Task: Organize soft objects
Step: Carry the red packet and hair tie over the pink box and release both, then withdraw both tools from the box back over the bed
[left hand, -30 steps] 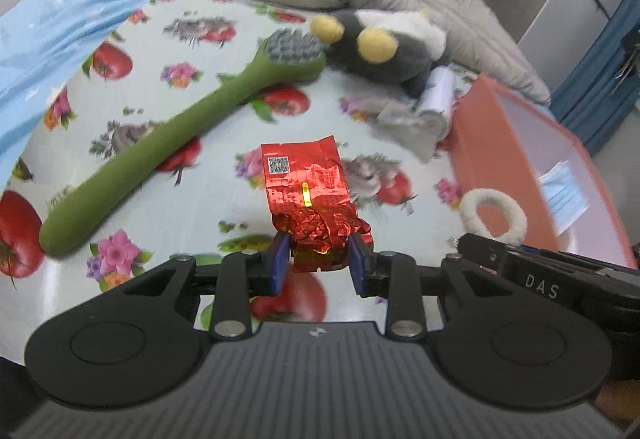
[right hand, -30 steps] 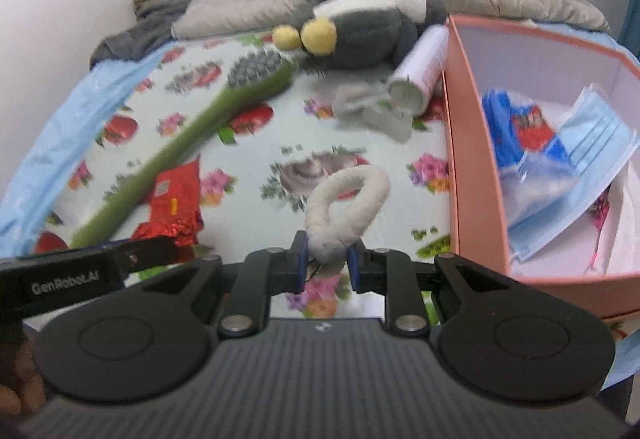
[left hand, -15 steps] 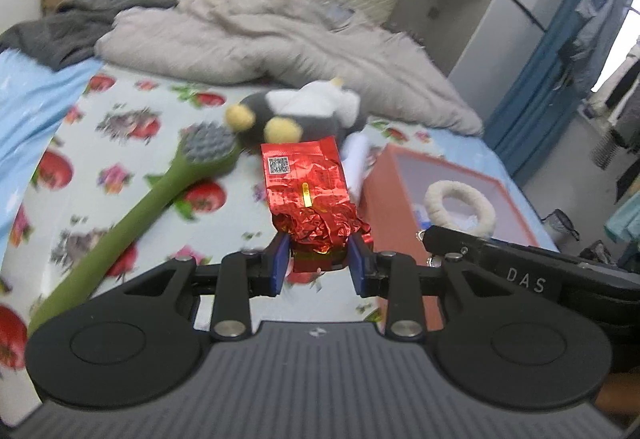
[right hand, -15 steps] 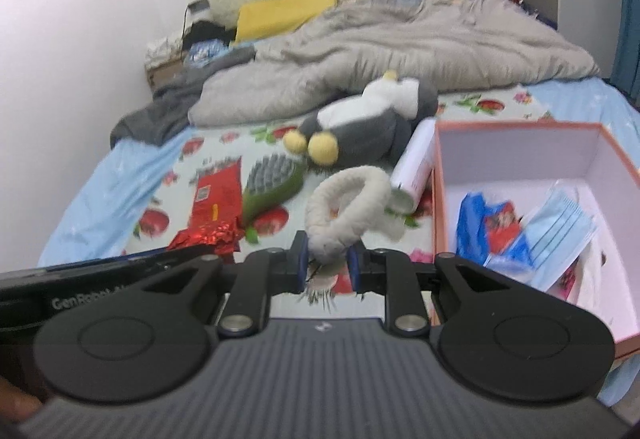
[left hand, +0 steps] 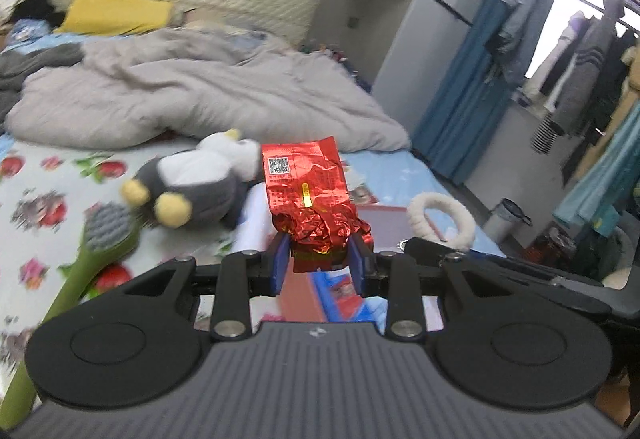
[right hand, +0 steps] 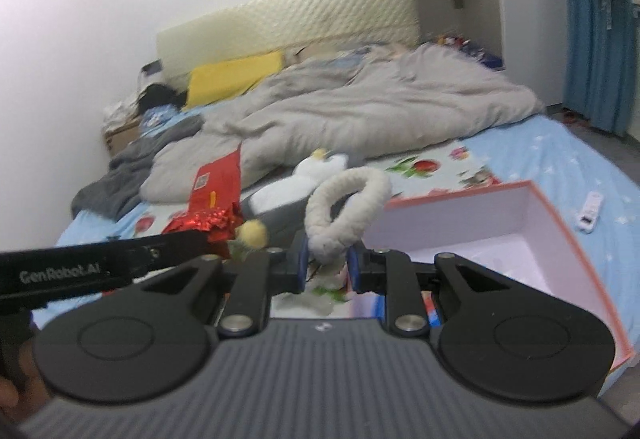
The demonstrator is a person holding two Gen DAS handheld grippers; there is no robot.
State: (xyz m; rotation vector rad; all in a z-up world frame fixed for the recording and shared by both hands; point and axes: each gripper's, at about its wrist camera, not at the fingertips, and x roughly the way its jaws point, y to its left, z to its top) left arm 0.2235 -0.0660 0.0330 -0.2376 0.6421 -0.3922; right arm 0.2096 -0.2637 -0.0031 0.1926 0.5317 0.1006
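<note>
My left gripper (left hand: 320, 263) is shut on the crumpled lower end of a red foil packet (left hand: 310, 195), which stands up above the bed. My right gripper (right hand: 326, 265) is shut on a white fluffy ring (right hand: 346, 209), held in the air to the left of the orange box (right hand: 560, 215). In the left wrist view the white ring (left hand: 442, 219) hangs at the right, over the orange box (left hand: 384, 227). In the right wrist view the red packet (right hand: 214, 195) shows at the left. A grey and white plush penguin (left hand: 200, 183) lies on the flowered sheet behind both.
A green long-handled brush (left hand: 96, 251) lies on the sheet at the left. A white roll (left hand: 256, 223) sits beside the penguin. A grey duvet (right hand: 360, 111) and yellow pillow (right hand: 232, 79) cover the far bed. A white remote (right hand: 590, 211) lies right of the box.
Both grippers have risen well above the sheet, each keeping its object. The left gripper has swung right, so the box now lies beneath the packet. The views now take in the far room.
</note>
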